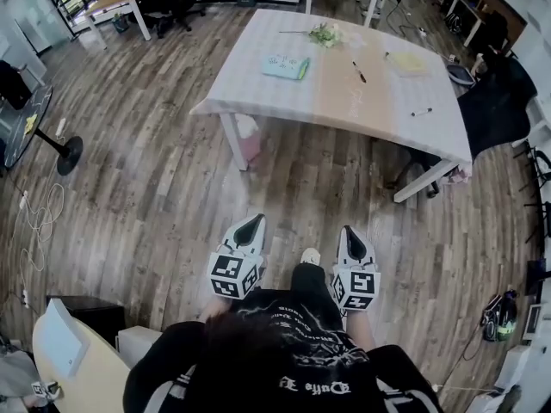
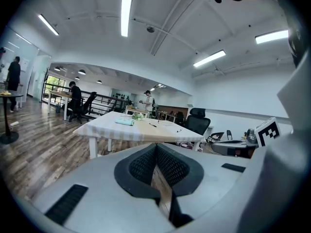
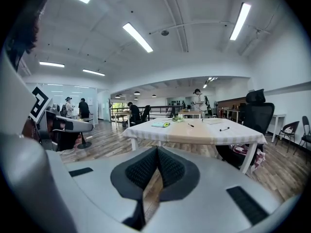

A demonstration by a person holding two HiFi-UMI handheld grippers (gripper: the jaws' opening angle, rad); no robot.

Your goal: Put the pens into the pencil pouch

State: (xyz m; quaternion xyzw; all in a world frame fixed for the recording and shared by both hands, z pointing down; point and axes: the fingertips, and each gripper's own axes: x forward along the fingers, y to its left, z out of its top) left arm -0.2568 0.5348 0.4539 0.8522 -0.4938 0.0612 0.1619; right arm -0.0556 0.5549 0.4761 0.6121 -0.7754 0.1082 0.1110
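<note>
Pens, two of them, thin and dark, lie on the white table (image 1: 284,101). One pen (image 1: 358,71) rests near the middle of the top and the other pen (image 1: 421,112) near the right edge, well apart from each other. The pencil pouch (image 1: 286,67) is a flat, pale teal case with a green end. It lies to the left of both pens and touches neither; whether it is unzipped I cannot tell.

The left gripper (image 2: 156,147) has its ribbed black pads pressed together with nothing between them. The right gripper (image 3: 156,152) is likewise clenched and empty. Both are held side by side in front of the person, over the wooden floor (image 1: 155,170), well apart from the table.

A green sprig (image 1: 325,34) and a yellow pad (image 1: 407,62) also sit on the table. A black office chair (image 3: 256,111) stands at the table's right side, and long strip lights (image 3: 137,37) run across the white ceiling.
</note>
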